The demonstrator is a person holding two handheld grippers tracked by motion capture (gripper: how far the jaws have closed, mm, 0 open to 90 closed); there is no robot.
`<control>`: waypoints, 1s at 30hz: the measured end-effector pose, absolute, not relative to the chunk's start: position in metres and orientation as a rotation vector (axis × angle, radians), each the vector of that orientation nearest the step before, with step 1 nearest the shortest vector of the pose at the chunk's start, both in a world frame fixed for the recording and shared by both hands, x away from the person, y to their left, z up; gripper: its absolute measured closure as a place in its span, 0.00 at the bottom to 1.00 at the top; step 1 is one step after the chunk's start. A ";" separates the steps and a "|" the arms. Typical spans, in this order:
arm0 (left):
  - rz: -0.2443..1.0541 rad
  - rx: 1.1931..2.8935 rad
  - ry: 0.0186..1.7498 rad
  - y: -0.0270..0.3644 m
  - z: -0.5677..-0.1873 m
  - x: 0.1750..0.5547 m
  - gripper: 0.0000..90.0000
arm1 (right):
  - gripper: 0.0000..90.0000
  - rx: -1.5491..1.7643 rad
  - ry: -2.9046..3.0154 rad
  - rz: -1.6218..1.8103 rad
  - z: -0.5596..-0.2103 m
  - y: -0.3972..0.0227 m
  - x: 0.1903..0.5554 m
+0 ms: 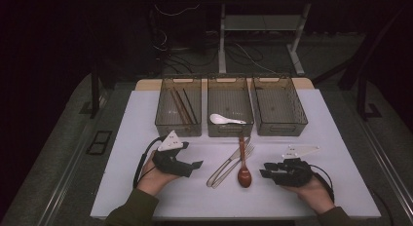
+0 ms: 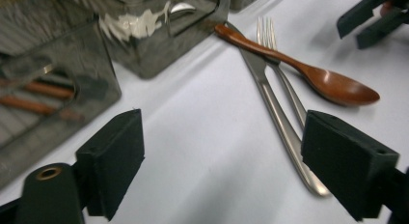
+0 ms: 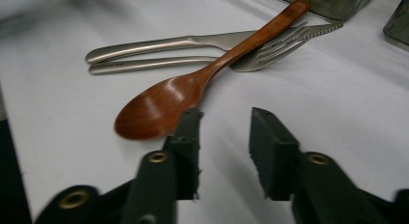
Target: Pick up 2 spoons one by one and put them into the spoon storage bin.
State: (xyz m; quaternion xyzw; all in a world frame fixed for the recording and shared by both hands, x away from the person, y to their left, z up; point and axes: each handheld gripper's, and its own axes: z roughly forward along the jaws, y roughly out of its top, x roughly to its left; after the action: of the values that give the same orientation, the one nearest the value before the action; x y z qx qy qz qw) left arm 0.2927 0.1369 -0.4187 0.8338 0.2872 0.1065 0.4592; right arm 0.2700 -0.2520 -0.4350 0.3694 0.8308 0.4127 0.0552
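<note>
1. Nearest the high camera, two forearms come in from the bottom edge, each hand holding a tool above the front of the desk (image 1: 146,104), a wide white surface.
2. Three clear bins stand in a row along the far side of the desk: the left bin (image 1: 178,109) holds brown chopsticks (image 1: 182,106), the middle bin (image 1: 230,108) holds a white spoon (image 1: 225,120), and the right bin (image 1: 278,106) has nothing visible in it.
3. Left tool (image 1: 195,165) sits left of the cutlery, pointing towards it; its jaws stand wide apart with nothing between them, the pads clear of the desk.
4. Right tool (image 1: 263,171) sits right of the cutlery, pointing at the spoon bowl; its jaws stand a narrow gap apart and grip nothing.
5. Between the two tools, just in front of the middle bin, lie a steel knife (image 1: 225,165) and a steel fork (image 1: 233,163) side by side, running diagonally.
6. Wooden spoon (image 1: 243,165) lies across the fork and knife, its handle end towards the middle bin and its bowl towards the person, near the right tool's tips but not touched by them.
</note>
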 end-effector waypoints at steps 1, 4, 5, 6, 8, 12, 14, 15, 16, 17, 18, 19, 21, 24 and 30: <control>0.266 2.052 0.707 0.139 -0.420 0.290 0.15 | 0.82 1.127 2.515 1.254 -0.435 -0.250 0.273; 0.270 2.046 0.714 0.145 -0.426 0.282 0.11 | 0.93 1.126 2.521 1.252 -0.434 -0.245 0.285; 0.259 2.045 0.720 0.148 -0.427 0.280 0.09 | 0.96 1.122 2.520 1.251 -0.434 -0.243 0.289; 0.249 2.038 0.725 0.150 -0.429 0.277 0.07 | 0.99 1.127 2.525 1.246 -0.434 -0.240 0.293; 0.244 2.023 0.739 0.154 -0.432 0.271 0.05 | 0.99 1.116 2.528 1.212 -0.434 -0.234 0.300; 0.246 2.017 0.745 0.160 -0.435 0.264 0.01 | 0.99 1.127 2.526 1.195 -0.435 -0.222 0.314; 0.244 2.015 0.745 0.160 -0.436 0.264 0.00 | 0.99 1.136 2.524 1.186 -0.437 -0.217 0.320; 0.244 2.013 0.748 0.160 -0.437 0.265 0.00 | 0.99 1.139 2.523 1.180 -0.437 -0.214 0.323; 0.241 2.014 0.746 0.159 -0.437 0.266 0.00 | 0.99 1.145 2.524 1.174 -0.438 -0.211 0.326; 0.241 2.018 0.743 0.159 -0.438 0.266 0.00 | 0.99 1.139 2.517 1.172 -0.439 -0.209 0.327; 0.245 2.026 0.740 0.158 -0.438 0.266 0.00 | 0.99 1.141 2.514 1.163 -0.439 -0.207 0.329; 0.246 2.028 0.739 0.158 -0.438 0.266 0.00 | 0.99 1.140 2.512 1.139 -0.440 -0.204 0.330; 0.247 2.030 0.736 0.158 -0.438 0.266 0.00 | 0.99 1.154 2.512 1.117 -0.441 -0.201 0.332; 0.251 2.032 0.735 0.159 -0.439 0.267 0.00 | 0.99 1.154 2.515 1.102 -0.444 -0.196 0.334; 0.251 2.032 0.739 0.160 -0.440 0.268 0.00 | 0.99 1.121 2.532 1.123 -0.443 -0.185 0.337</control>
State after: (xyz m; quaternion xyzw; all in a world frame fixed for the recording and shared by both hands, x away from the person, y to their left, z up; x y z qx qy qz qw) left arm 0.2685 0.1600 -0.4396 0.8269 0.3009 0.1021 0.4639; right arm 0.3374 -0.1848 -0.4428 0.3740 0.8449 0.3748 0.0765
